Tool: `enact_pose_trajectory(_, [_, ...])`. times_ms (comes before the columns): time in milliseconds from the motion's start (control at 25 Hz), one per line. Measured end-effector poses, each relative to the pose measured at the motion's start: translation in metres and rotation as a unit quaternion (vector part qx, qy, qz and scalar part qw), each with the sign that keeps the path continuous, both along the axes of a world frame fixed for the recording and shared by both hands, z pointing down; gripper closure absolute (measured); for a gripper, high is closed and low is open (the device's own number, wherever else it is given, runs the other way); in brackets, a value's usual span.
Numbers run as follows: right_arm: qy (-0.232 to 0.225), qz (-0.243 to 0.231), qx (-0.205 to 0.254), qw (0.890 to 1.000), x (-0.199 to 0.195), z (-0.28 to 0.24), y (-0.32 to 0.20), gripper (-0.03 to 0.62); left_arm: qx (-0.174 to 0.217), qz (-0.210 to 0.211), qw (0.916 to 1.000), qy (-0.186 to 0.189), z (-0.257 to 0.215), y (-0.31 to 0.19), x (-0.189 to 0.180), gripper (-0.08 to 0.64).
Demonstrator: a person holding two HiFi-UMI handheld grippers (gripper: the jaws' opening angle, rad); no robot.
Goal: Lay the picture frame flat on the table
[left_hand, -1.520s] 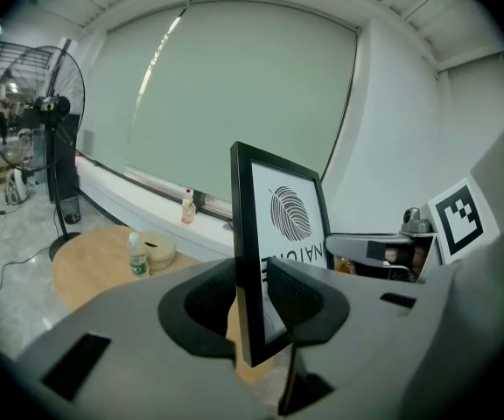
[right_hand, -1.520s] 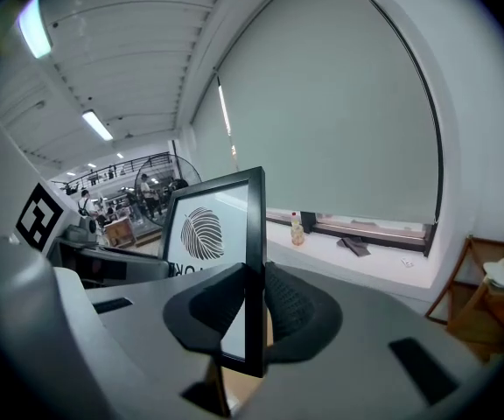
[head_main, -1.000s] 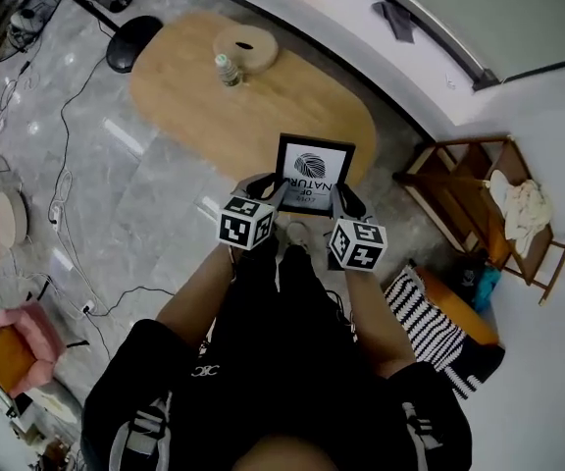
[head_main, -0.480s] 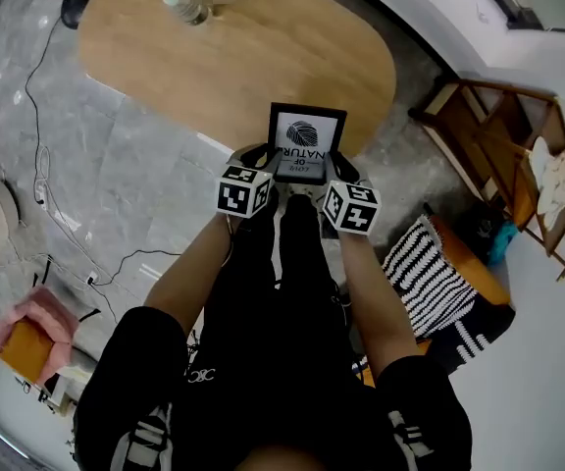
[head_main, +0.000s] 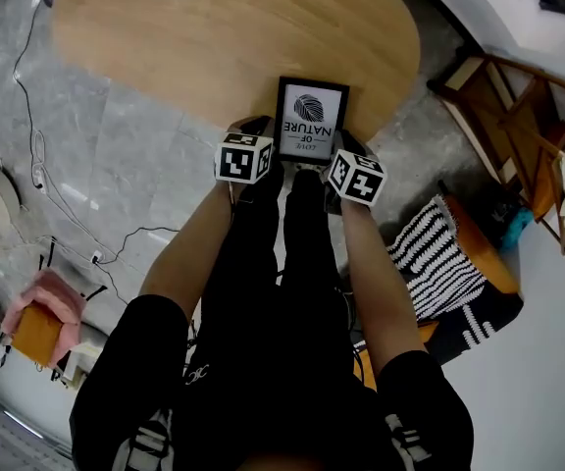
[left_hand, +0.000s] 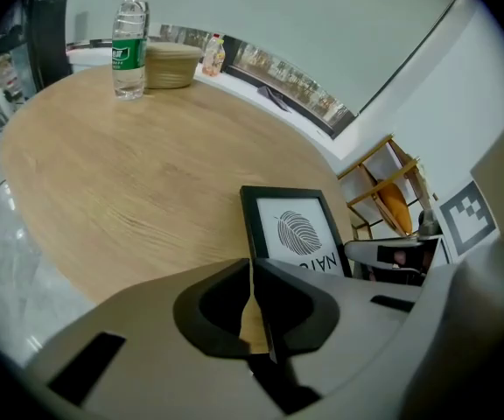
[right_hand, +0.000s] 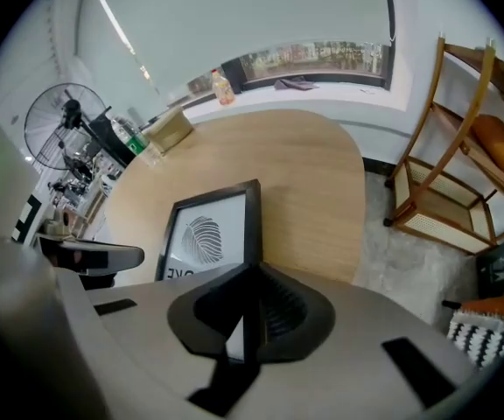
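Note:
The black picture frame (head_main: pixel 310 121) with a leaf print rests face up at the near edge of the oval wooden table (head_main: pixel 214 47); whether it lies fully flat I cannot tell. In the right gripper view my right gripper (right_hand: pixel 250 278) is shut on the picture frame (right_hand: pixel 208 230) at its near right border. The right gripper (head_main: pixel 341 148) sits at the frame's lower right corner in the head view. My left gripper (left_hand: pixel 254 274) is shut with nothing between its jaws, just left of the picture frame (left_hand: pixel 291 230). The left gripper (head_main: pixel 261 130) stands beside the frame's left edge.
A water bottle (left_hand: pixel 129 46) and a round wooden stand (left_hand: pixel 171 64) are at the table's far end. A wooden rack (head_main: pixel 528 135) and a striped rug (head_main: pixel 439 263) lie to the right. Cables (head_main: pixel 47 165) run over the grey floor on the left. A fan (right_hand: pixel 64 125) stands beyond the table.
Both grippers moved forward with the frame, from above the floor to the table's near edge. The frame came down onto the wood.

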State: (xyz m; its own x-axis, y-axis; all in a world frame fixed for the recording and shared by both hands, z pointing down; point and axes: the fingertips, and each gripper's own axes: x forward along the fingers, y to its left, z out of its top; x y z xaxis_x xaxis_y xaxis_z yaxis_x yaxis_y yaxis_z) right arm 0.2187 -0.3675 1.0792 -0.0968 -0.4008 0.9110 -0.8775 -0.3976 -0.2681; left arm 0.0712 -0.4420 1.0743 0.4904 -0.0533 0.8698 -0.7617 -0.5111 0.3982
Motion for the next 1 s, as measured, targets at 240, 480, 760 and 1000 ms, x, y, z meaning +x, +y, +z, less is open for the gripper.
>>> enact_pose_trajectory(240, [0.029, -0.024, -0.001, 0.999, 0.014, -0.010, -0.011, 0.575, 0.007, -0.016, 0.9998, -0.002, -0.020, -0.012, -0.002, 0.529])
enact_pose_trajectory(480, [0.057, -0.065, 0.077, 0.993, 0.011, -0.113, -0.031, 0.575, 0.050, -0.041, 0.9978, 0.018, -0.111, -0.018, -0.003, 0.529])
enact_pose_trajectory(760, [0.091, -0.115, 0.200, 0.969, 0.000, -0.293, -0.040, 0.577, 0.144, -0.066, 0.9846, 0.074, -0.285, -0.021, 0.014, 0.529])
enact_pose_trajectory(1000, [0.107, -0.108, 0.294, 0.944, 0.004, -0.437, -0.036, 0.577, 0.226, -0.062, 0.9669, 0.101, -0.426, -0.009, 0.010, 0.529])
